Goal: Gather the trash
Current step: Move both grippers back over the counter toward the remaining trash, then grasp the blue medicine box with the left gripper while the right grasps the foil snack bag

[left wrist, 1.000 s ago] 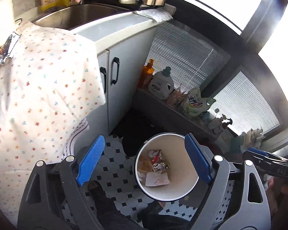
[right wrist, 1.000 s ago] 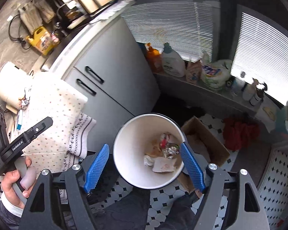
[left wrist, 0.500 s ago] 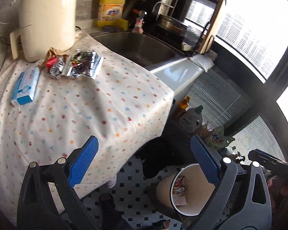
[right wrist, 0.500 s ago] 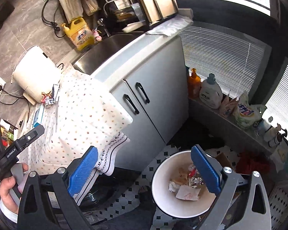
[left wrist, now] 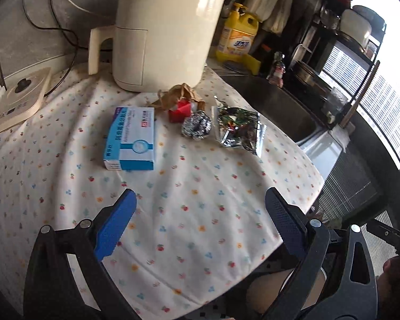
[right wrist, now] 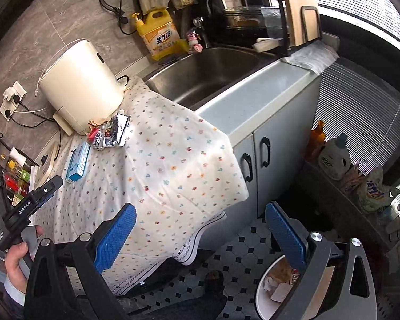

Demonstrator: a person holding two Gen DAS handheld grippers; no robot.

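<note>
Both grippers fully spread and empty above the counter; trash remains on the cloth.

The left gripper point(left wrist: 200, 208) has its jaws at full width with nothing between them, over the dotted tablecloth point(left wrist: 200, 186). The right gripper point(right wrist: 200, 221) is likewise wide apart and empty, over the cloth's hanging edge. Both pairs of jaws finished widening within the last second. Ahead of the left gripper lie a blue medicine box point(left wrist: 132, 138), a foil ball point(left wrist: 197, 125), a foil wrapper point(left wrist: 240, 130), a red scrap point(left wrist: 181, 110) and brown paper point(left wrist: 178, 94), grouped near a cream appliance point(left wrist: 165, 29). The white trash bin point(right wrist: 261, 290) stands on the floor, holding waste.
</note>
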